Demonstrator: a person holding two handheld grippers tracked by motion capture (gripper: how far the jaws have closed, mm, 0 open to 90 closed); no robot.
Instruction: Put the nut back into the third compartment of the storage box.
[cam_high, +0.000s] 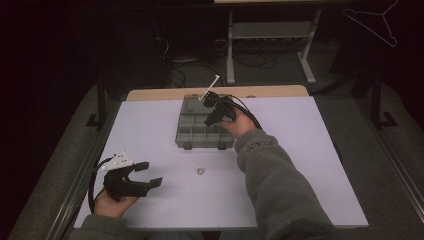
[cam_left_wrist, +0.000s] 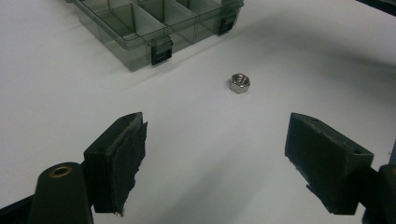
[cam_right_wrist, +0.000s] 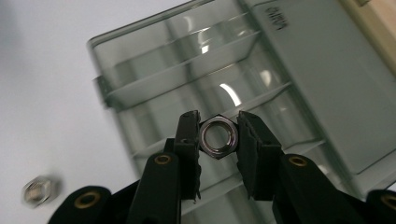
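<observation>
Nut (cam_right_wrist: 217, 136) pinched in right tongs (cam_right_wrist: 218, 135); organiser box (cam_right_wrist: 196, 93) cropped by frame.

Grey-green sleeves (cam_high: 280, 185) are worn, lettering printed at one cuff; black grippers carry brass-ringed screws (cam_right_wrist: 163, 159), black cables, one grey plate (cam_high: 119, 161).

We can make out two pieces of lettering, and neither reads with certainty. On the cuff of the right sleeve (cam_high: 256, 145), in the high view, we see a short row of pale capital letters, too small for us to spell out. In the right gripper view, we find raised lettering moulded into the clear lid of the organiser box (cam_right_wrist: 275, 17), near its upper edge; it stands turned on its side and we cannot read it.
</observation>
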